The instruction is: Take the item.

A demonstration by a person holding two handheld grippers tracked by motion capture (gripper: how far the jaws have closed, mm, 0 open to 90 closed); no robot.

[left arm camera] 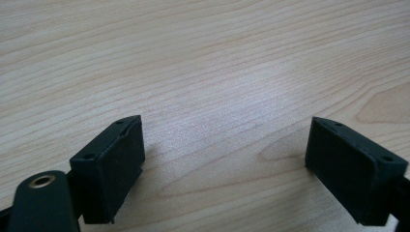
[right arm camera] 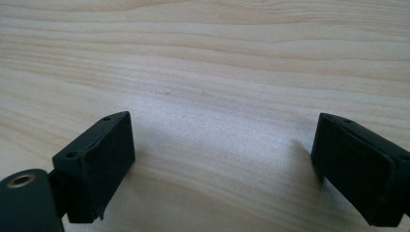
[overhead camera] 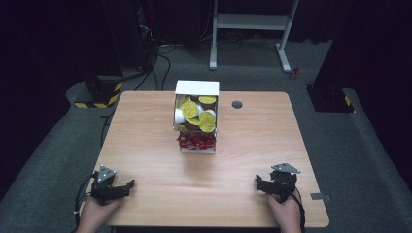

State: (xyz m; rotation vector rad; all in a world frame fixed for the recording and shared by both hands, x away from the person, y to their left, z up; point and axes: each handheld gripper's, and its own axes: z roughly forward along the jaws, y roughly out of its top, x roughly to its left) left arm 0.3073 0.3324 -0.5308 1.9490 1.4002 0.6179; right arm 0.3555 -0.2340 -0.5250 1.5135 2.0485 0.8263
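From high view: one white box (overhead camera: 196,116) mid-table (overhead camera: 145,145), yellow-lidded cups above, red packets below, well apart from left gripper (overhead camera: 127,186) and right gripper (overhead camera: 260,183). Up close: bare wood, two fingers (left arm camera: 113,171) each, spread wide, nothing between.

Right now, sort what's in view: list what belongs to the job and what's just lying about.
Job:
- white box of yellow-lidded cups and red packets
- left gripper, open
- right gripper, open

Lying about:
- table grommet
- white desk frame
- red bit on floor
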